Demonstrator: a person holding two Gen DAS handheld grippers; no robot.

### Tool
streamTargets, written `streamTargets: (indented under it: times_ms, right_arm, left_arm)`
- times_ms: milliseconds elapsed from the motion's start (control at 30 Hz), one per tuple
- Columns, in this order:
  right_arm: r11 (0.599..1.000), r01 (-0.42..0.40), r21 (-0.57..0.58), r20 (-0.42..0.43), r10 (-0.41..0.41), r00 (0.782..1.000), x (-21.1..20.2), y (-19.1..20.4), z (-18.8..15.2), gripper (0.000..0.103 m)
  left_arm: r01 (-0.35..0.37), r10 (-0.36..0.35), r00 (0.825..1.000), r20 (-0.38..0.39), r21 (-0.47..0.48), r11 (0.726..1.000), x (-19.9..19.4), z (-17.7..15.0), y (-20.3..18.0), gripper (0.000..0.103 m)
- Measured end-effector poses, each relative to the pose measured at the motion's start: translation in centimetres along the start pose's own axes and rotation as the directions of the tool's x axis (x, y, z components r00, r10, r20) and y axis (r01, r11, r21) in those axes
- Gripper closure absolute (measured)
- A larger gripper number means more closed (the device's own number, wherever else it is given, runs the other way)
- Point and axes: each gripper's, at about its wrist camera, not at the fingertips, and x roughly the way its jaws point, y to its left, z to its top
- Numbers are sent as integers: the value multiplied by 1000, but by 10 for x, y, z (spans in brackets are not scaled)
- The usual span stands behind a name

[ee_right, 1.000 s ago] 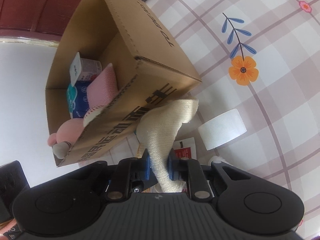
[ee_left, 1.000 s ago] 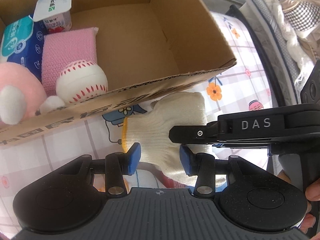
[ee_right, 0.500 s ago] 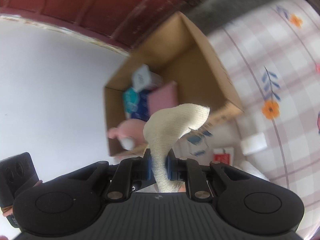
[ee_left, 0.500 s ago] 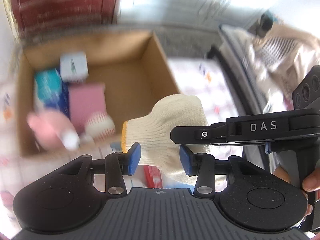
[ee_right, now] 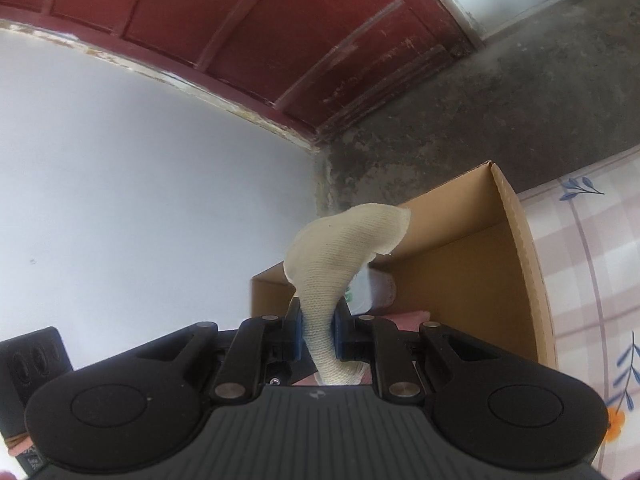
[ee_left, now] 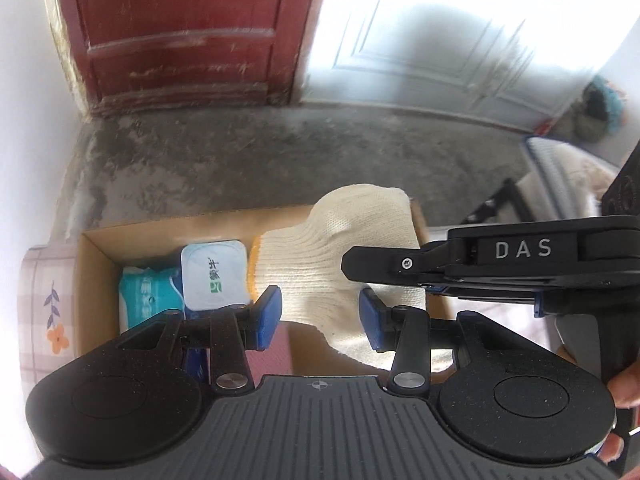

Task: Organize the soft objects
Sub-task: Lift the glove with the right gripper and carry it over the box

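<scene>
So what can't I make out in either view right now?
- Box contents, left view: left gripper and glove cover most.
- Box floor, right view: right gripper blocks it.
- Glove's lower end, both views: behind the gripper bodies.
- Whether the left pads touch the glove: unclear.

The glove [ee_left: 352, 256] is cream-white knit with an orange-yellow cuff edge. The box [ee_right: 516, 248] is plain brown cardboard. Inside it, a cup [ee_left: 212, 276] has a white lid with green print, beside a teal and white tissue pack [ee_left: 150, 294]. The tablecloth [ee_right: 592, 264] is pale pink check with blue sprigs and orange flowers. The door [ee_left: 180, 32] is dark red. Both claws are black with blue pads [ee_left: 268, 316].
</scene>
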Motion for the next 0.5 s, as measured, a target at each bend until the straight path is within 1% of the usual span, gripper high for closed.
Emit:
streamTargets:
  times_ms: [100,233,433,500]
  right_arm:
    - [998,64,1,-21,-64,998,25,-9,10,87]
    - [993,117,-14,-39,-118,992,52,-15,16,87]
    - [979,201,-24,-65,-202,977,79,-23,17,87]
    - [970,243,-31,-81,-244,966,88,-25,16,87]
  left_arm:
    - [-25,25,999,-31,0,1000,25,6,5,61]
    - [-43,43,997,-62,-8,999,42,8,10,61]
    - [-34,31,996,-81,-33,999,45,7,16,60]
    - [-29,26,996,-88,-37,999,47,6,17,60]
